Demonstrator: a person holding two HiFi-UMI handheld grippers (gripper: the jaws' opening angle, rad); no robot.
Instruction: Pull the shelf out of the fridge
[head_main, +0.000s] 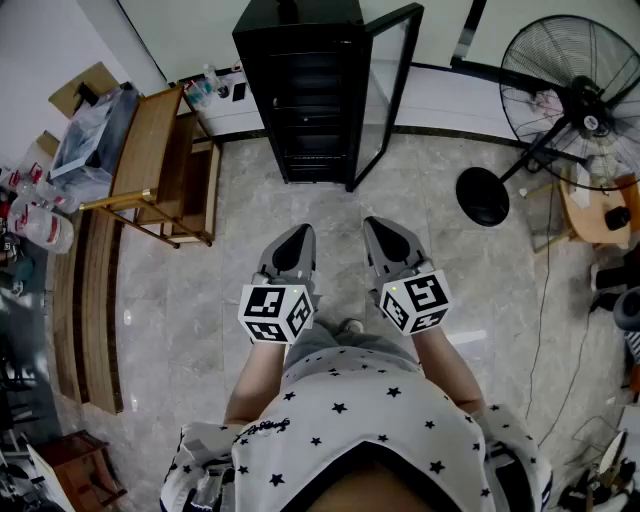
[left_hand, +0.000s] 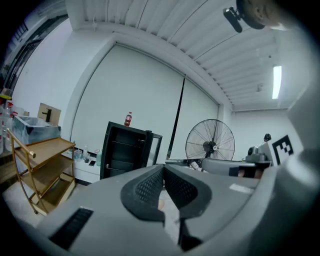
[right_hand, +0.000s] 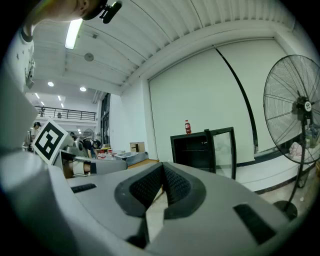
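A small black fridge (head_main: 312, 90) stands ahead on the floor with its glass door (head_main: 385, 95) swung open to the right. Wire shelves (head_main: 313, 105) show dimly inside it. The fridge also appears in the left gripper view (left_hand: 122, 155) and the right gripper view (right_hand: 202, 150), with a red bottle (right_hand: 187, 127) on top. My left gripper (head_main: 297, 236) and right gripper (head_main: 378, 230) are held side by side in front of the person's body, well short of the fridge. Both are shut with nothing between the pads.
A wooden shelf cart (head_main: 160, 165) stands left of the fridge, with a low white ledge (head_main: 225, 105) holding small items behind it. A large standing fan (head_main: 575, 105) is at the right, its round base (head_main: 482, 196) on the floor. A wooden bench (head_main: 85, 310) runs along the left.
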